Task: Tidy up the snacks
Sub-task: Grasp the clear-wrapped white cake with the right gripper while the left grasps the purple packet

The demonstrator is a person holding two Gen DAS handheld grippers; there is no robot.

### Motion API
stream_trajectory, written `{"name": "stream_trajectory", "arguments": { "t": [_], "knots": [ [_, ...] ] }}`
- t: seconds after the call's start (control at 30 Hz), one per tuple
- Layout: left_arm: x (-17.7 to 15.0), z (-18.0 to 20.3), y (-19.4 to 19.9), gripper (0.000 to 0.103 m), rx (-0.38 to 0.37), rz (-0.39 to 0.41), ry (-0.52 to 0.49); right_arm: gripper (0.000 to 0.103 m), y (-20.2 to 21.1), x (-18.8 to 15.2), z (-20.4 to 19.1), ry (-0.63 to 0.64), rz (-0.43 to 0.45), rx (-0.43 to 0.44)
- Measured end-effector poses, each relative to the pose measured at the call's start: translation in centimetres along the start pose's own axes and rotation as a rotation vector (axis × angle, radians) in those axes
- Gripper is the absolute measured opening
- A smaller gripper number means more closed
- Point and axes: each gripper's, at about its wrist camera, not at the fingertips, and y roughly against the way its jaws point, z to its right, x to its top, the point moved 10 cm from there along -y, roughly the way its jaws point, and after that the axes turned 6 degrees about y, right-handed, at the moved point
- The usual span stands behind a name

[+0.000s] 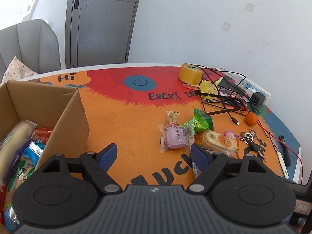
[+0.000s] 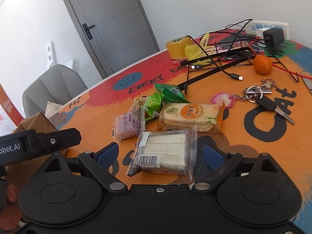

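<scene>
A cardboard box (image 1: 64, 115) at the left holds several snack packs. Loose snacks lie on the orange table: a purple pack (image 1: 176, 139) (image 2: 126, 125), green packs (image 1: 198, 121) (image 2: 156, 102), an orange cracker pack (image 1: 218, 141) (image 2: 190, 117) and a clear pack of white wafers (image 2: 165, 152). My left gripper (image 1: 154, 154) is open and empty, above the table between the box and the snacks. My right gripper (image 2: 161, 154) is open, its fingers on either side of the wafer pack, not closed on it.
A tape roll (image 1: 190, 73), tangled cables and a black stand (image 1: 222, 101), a power strip with chargers (image 1: 253, 91), a tangerine (image 1: 251, 119) and keys (image 2: 261, 97) lie at the back right. A grey chair (image 1: 29, 46) stands behind the box. The left gripper's body (image 2: 39, 142) shows in the right wrist view.
</scene>
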Motion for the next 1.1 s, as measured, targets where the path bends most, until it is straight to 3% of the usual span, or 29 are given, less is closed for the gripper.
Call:
{"name": "stream_trajectory", "arguments": {
  "t": [0.1, 0.2, 0.27, 0.37, 1.1],
  "knots": [
    [0.0, -0.3, -0.6, 0.082, 0.006, -0.01, 0.003, 0.092, -0.8, -0.3, -0.5, 0.026, -0.005, -0.008],
    [-0.2, -0.5, -1.2, 0.082, 0.012, -0.021, 0.01, 0.082, -1.4, -0.5, -0.5, 0.058, -0.006, -0.04],
    [-0.4, -0.4, -1.6, 0.082, 0.012, -0.03, 0.01, 0.068, -1.4, -0.4, -0.5, 0.089, -0.001, -0.066],
    [-0.7, -0.1, -2.2, 0.082, 0.008, -0.042, 0.005, 0.057, -1.2, -0.4, -0.1, 0.087, 0.006, -0.06],
    [-1.1, 3.9, -6.3, 0.082, 0.021, -0.05, -0.065, 0.054, 1.2, 0.0, 6.6, -0.055, 0.074, -0.102]
  ]
}}
